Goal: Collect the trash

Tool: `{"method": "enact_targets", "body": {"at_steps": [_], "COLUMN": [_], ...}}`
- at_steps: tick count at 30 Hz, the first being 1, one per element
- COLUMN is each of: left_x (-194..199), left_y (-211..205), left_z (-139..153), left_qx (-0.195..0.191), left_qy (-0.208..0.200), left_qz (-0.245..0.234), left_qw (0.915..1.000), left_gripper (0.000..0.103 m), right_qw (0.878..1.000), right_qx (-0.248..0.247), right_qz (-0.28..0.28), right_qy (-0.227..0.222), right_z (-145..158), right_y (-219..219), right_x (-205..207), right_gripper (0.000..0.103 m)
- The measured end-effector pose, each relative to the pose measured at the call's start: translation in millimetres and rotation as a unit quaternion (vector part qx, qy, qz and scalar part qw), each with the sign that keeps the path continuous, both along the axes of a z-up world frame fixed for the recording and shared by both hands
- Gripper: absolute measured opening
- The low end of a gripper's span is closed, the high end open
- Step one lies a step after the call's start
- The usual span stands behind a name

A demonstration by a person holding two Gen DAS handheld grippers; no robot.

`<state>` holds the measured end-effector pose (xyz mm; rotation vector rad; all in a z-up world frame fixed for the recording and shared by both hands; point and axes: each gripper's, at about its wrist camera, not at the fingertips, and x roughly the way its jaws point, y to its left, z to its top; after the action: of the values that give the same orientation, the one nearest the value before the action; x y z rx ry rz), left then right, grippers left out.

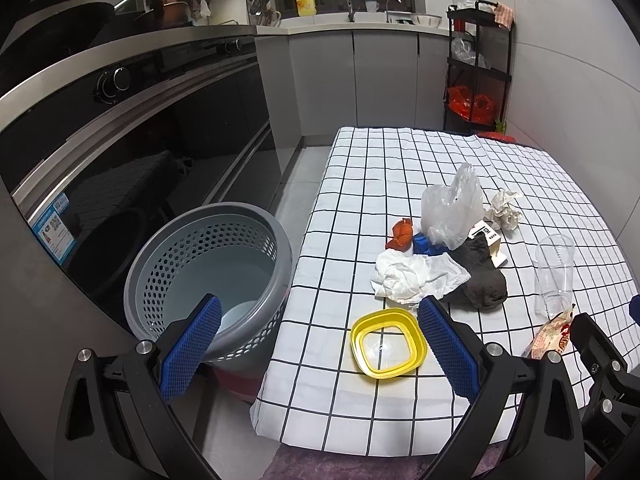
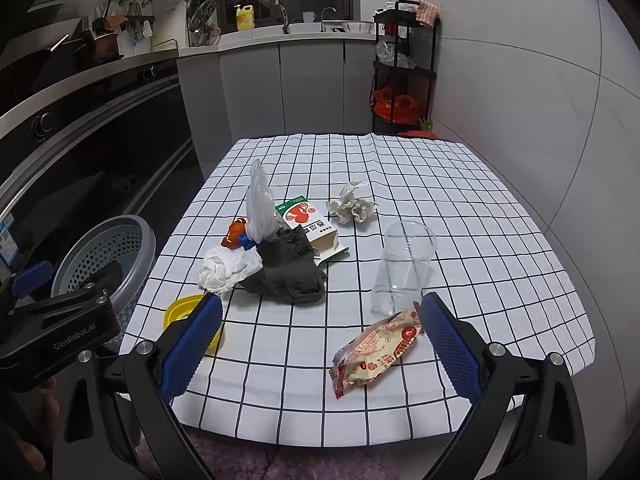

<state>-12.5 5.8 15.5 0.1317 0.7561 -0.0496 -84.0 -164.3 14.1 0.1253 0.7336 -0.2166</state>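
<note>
Both tools spread wide, holding nothing: left tool (image 1: 320,332) over bench (image 1: 360,412) edge, right tool (image 2: 320,332) low above snack wrapper (image 2: 376,350). Trash heap around grey sock (image 2: 292,272) at 12 o'clock; grey basket (image 1: 208,276) at 9 o'clock beside bench.

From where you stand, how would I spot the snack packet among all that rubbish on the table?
Start at the checked tablecloth and come to its near right edge, just in front of the clear cup lying on its side. The snack packet lies flat there, beside the open right gripper. It is the only printed red-and-cream wrapper, apart from the heap of cloth and paper further left.
</note>
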Motion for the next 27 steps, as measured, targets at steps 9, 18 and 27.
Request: {"method": "enact_targets", "body": {"at_steps": [9,18,27], "left_x": [-3.2,-3.4,-4.0], "left_y": [0.2,0.2,0.0], "left_z": [-0.2,-0.2,-0.9], "left_qx": [0.000,0.000,0.000], "left_qy": [-0.003,-0.004,-0.003], "left_qz": [0.000,0.000,0.000], "left_qw": [1.0000,1.0000,1.0000], "left_gripper": [0.097,0.097,0.097], "right_qw": [1.000,1.000,1.000], "right_qx": [0.001,0.001,0.002], "right_qz": [-0.001,0.000,0.001], "right_qy": [-0.002,-0.001,0.000], "right_z": [1.6,2.2,0.3], "right_y": [-1.3,-0.9,-0.3], "right_x": [-2.6,-3.2,-3.9], "right_gripper": [0.095,0.095,0.095]}}
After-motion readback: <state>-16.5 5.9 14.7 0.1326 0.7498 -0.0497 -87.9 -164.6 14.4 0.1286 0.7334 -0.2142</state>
